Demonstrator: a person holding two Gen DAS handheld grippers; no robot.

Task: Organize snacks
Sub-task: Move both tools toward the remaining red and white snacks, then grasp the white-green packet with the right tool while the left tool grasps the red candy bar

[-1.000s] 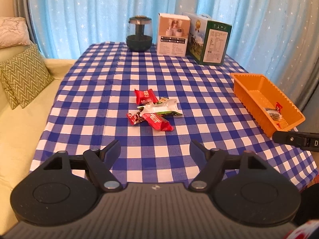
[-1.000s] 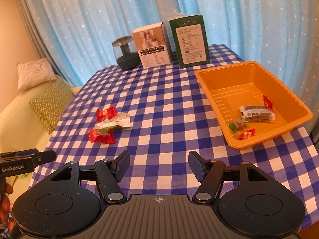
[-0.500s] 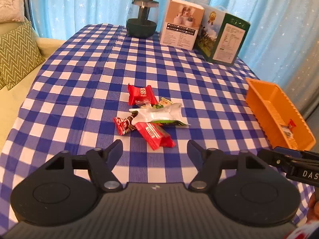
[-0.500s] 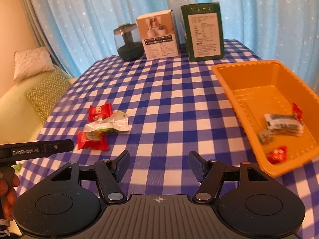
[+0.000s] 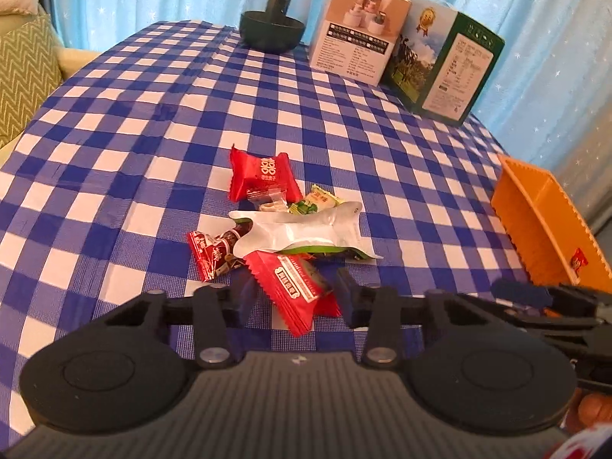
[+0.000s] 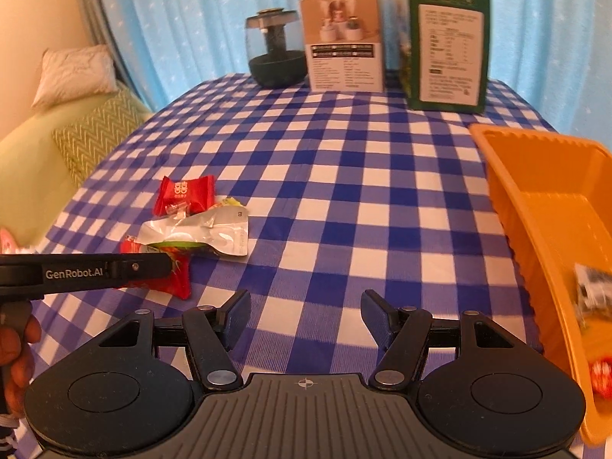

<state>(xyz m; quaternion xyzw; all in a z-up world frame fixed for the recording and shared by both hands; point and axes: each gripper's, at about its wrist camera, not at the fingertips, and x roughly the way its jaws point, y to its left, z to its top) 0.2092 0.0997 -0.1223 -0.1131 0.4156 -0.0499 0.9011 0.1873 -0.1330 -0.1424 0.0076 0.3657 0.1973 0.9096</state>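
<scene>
A small pile of snacks lies on the blue checked tablecloth: a red packet (image 5: 296,290) nearest me, a white and green pouch (image 5: 306,235), a dark red candy (image 5: 214,252) and a red packet with white print (image 5: 262,176). My left gripper (image 5: 292,300) is open and low, its jaws either side of the nearest red packet. The pile also shows in the right wrist view (image 6: 195,229). My right gripper (image 6: 306,315) is open and empty above bare cloth, left of the orange tray (image 6: 512,206), which holds a few wrapped snacks (image 6: 591,292).
A dark round jar (image 5: 273,11), a white box (image 5: 359,26) and a green box (image 5: 447,65) stand along the table's far edge. A sofa with a patterned cushion (image 6: 95,134) is at the left. Blue curtains hang behind.
My left gripper has moved forward and down to the snack pile, now straddling the nearest red packet. My right gripper has moved lower and left, so the tray slid to the right edge.
</scene>
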